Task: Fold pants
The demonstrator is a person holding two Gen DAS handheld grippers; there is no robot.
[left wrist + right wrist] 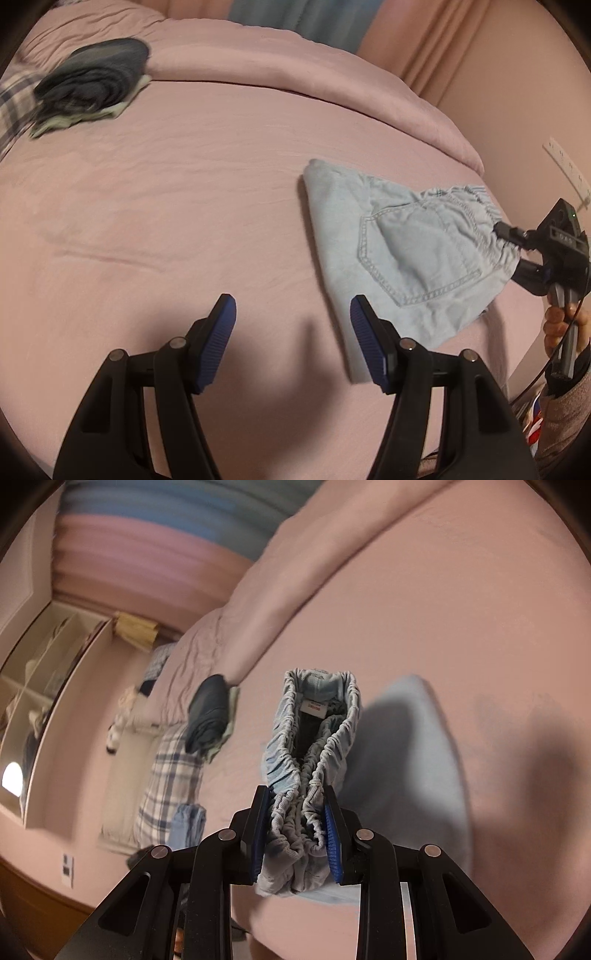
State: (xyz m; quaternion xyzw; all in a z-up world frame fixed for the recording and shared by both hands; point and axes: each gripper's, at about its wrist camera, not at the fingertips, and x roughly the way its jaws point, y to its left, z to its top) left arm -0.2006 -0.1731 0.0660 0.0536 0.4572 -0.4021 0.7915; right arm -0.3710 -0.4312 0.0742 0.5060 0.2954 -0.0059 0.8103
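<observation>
Pants (pixel 402 236) — pale denim, gathered waistband.

Motion-blurred: dark folded clothes (pixel 94 83) and plaid fabric (pixel 11 103) at the bed's far corner; hidden between the right claw (pixel 297 834) pads: part of the pants (pixel 314 753) waistband; too small to read: its label.

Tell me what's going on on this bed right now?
A person with a handheld gripper in each hand is folding light blue pants on a pink bed. The right gripper is shut on the bunched elastic waistband, lifting that end while the rest of the folded pants lies on the sheet. The left gripper is open and holds nothing, hovering near the pants' folded edge. A stack of folded dark clothes sits at the far side of the bed.
</observation>
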